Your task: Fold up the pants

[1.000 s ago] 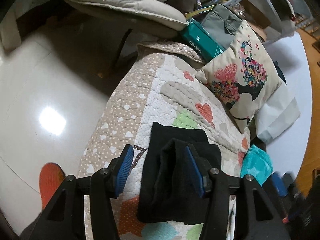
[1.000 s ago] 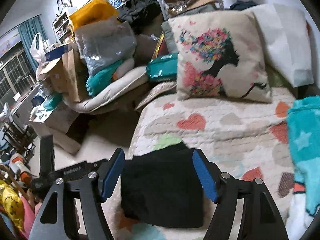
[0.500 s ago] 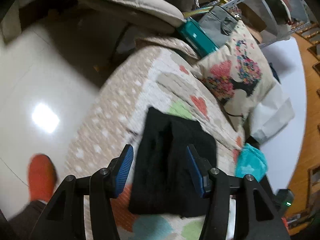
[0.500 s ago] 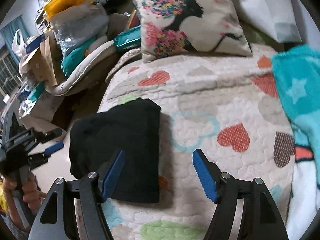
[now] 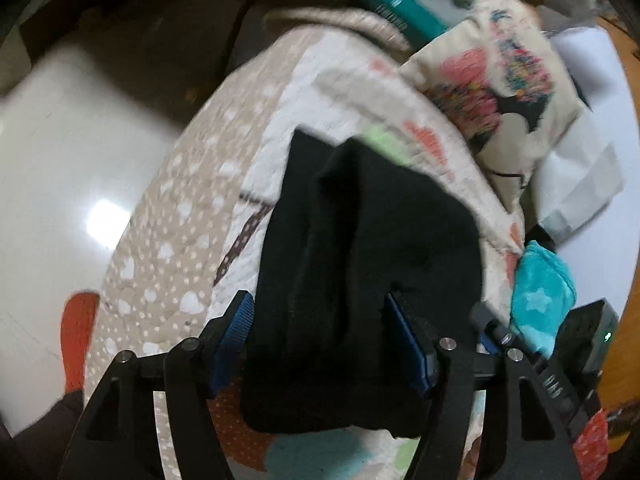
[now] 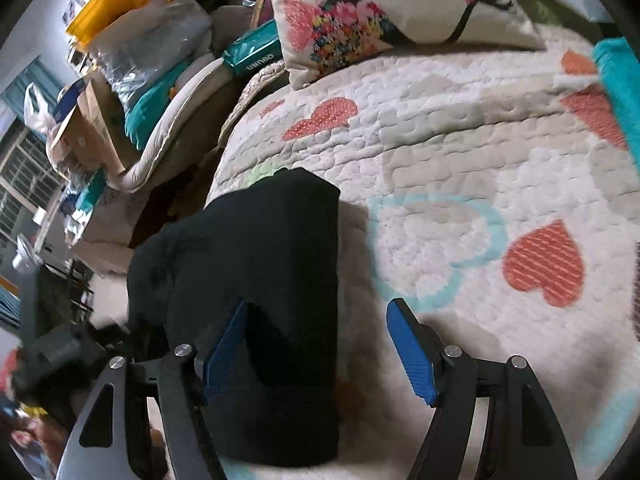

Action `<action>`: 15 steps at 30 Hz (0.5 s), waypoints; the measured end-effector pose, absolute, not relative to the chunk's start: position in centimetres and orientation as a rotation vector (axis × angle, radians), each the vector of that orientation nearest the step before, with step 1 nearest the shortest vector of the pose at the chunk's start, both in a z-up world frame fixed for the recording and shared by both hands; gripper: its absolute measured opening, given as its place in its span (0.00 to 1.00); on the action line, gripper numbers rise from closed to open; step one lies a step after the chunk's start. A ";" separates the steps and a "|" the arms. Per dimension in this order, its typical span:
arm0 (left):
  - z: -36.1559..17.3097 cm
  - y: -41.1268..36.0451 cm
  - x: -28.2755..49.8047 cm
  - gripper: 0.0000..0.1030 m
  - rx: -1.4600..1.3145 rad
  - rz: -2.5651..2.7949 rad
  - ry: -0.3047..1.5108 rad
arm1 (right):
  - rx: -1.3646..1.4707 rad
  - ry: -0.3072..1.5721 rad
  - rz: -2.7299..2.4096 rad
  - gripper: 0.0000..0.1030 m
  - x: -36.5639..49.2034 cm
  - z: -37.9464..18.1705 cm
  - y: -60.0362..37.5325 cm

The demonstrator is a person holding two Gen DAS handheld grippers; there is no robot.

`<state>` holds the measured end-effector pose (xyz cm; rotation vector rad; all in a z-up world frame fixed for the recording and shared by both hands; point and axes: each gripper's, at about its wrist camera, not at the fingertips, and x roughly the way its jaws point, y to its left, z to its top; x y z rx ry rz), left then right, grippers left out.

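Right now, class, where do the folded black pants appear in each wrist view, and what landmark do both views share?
Left wrist view: black pants fill the lower centre, on the quilt.
Right wrist view: black pants lie lower left, near the quilt's edge.
Shared landmark: the floral cushion, beyond the pants.

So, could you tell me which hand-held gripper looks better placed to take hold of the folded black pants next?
Left, probably. The left hand-held gripper has just been opening and straddles the pants, a raised fold between its fingers. The right hand-held gripper reaches only their edge, mostly over the quilt.
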<state>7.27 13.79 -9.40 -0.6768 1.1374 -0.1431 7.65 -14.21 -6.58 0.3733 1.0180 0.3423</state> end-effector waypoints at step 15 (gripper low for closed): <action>-9.6 12.4 7.9 0.52 -0.658 -0.199 1.132 | 0.568 1.092 0.492 0.53 13.8 -8.6 -12.5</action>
